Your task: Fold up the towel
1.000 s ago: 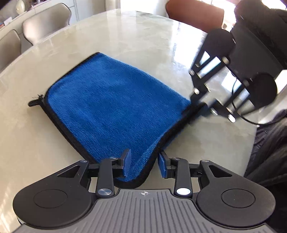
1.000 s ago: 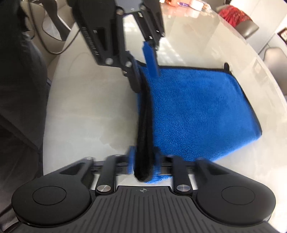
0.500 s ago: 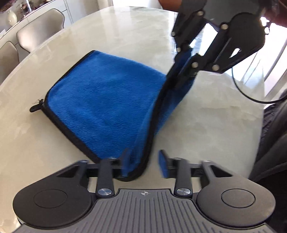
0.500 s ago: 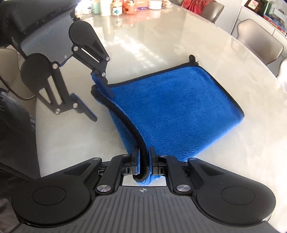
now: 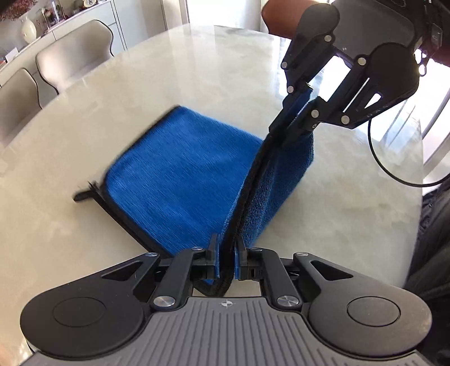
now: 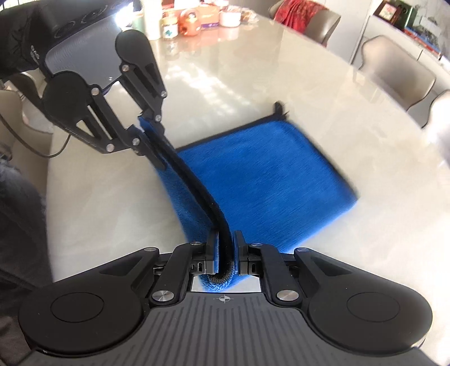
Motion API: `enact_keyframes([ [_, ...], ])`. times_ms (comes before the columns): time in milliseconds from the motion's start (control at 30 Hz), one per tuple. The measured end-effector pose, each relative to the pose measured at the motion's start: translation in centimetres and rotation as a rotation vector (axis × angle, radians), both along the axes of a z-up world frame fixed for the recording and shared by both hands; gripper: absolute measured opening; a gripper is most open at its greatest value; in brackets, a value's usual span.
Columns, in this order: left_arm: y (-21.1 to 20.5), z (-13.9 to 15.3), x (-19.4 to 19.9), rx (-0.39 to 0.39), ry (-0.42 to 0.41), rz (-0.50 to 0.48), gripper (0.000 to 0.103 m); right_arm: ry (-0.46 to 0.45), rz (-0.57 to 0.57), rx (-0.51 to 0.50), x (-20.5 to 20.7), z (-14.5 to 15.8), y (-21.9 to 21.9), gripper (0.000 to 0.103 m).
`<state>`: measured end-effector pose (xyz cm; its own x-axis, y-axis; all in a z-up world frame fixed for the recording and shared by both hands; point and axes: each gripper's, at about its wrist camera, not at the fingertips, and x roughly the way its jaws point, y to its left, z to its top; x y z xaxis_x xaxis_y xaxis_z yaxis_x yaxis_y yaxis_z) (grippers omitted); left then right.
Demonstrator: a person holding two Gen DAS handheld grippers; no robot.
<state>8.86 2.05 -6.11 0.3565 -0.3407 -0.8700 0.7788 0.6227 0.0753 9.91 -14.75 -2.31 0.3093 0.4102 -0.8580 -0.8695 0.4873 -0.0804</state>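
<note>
A blue towel (image 5: 180,169) with black edging lies partly on a pale marble table (image 5: 197,70); it also shows in the right wrist view (image 6: 267,174). My left gripper (image 5: 225,253) is shut on one near corner of its black edge. My right gripper (image 6: 225,250) is shut on the other corner, and shows in the left wrist view (image 5: 295,124) raised above the table. The gripped edge stretches taut between the two grippers, lifted off the table. The far half of the towel rests flat, with a small black loop (image 5: 81,195) at one corner.
Grey chairs (image 5: 76,53) stand along the far side of the table. Jars and boxes (image 6: 191,22) sit at the table's far end in the right wrist view. A black cable (image 5: 393,174) hangs from the right gripper. A person's dark clothing (image 6: 17,211) is at the left.
The left gripper has closed on the towel's corner. Both grippers have lifted the near edge higher off the table, and the towel's far part has slid, looking blurred.
</note>
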Motion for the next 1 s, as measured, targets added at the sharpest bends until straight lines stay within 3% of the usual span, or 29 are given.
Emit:
enact_keyframes([
  [500, 0.1, -1.5, 11.4, -0.004, 0.061, 0.085, 0.01, 0.007, -0.073, -0.042, 11.3, -1.5, 0.8, 0.01],
  [900, 0.1, -2.6, 15.7, -0.005, 0.112, 0.088, 0.013, 0.064, -0.124, -0.03, 14.8, -3.3, -0.2, 0.011],
  [1000, 0.4, -2.9, 16.3, -0.001, 0.117, 0.103, 0.021, 0.081, -0.128, -0.03, 15.3, -3.8, -0.1, 0.011],
])
